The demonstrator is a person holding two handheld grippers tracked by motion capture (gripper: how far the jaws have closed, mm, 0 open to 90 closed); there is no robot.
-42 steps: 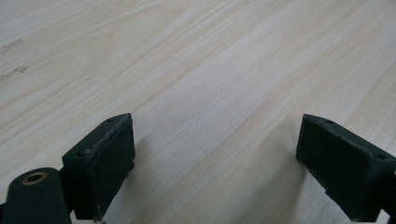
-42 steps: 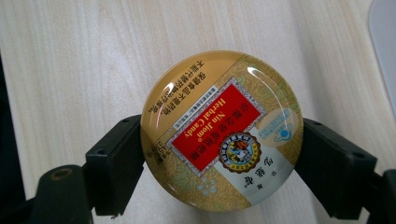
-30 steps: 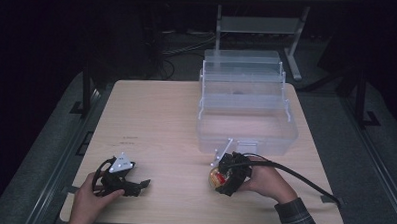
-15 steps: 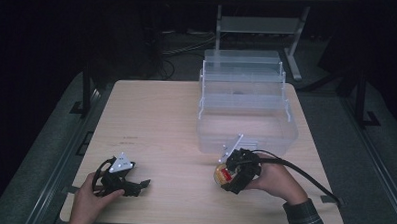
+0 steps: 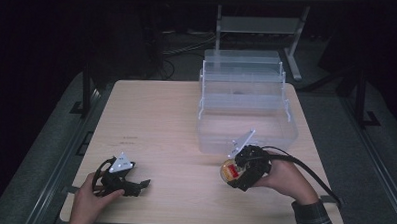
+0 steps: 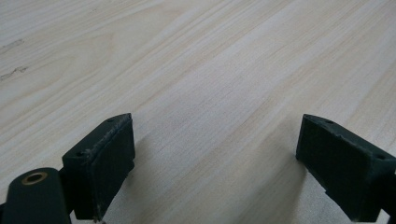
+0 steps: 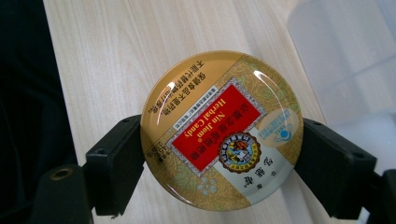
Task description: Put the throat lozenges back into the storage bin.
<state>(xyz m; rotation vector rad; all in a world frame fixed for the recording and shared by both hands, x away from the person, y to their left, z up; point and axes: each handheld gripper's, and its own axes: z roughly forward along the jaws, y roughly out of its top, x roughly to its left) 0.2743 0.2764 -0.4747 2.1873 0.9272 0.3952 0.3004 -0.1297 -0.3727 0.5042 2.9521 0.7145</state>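
Observation:
A round gold candy tin (image 7: 222,133) with a red label sits between the two black jaws of my right gripper (image 7: 219,163), which is shut on its rim. In the high view the tin (image 5: 230,170) is held just above the table's front right area, close to the clear box, with my right gripper (image 5: 234,174) around it. My left gripper (image 5: 138,185) rests at the front left of the table in a hand. Its fingers (image 6: 105,163) stand wide apart over bare wood, open with nothing between them.
A clear plastic tiered box (image 5: 244,106) stands open at the back right of the light wooden table (image 5: 156,120). Its front wall (image 7: 345,56) appears just beyond the tin. A black cable (image 5: 309,171) trails from the right gripper. Dark floor surrounds the table.
My right gripper with the tin has tilted and shifted slightly toward the right front. The left gripper has stayed where it was.

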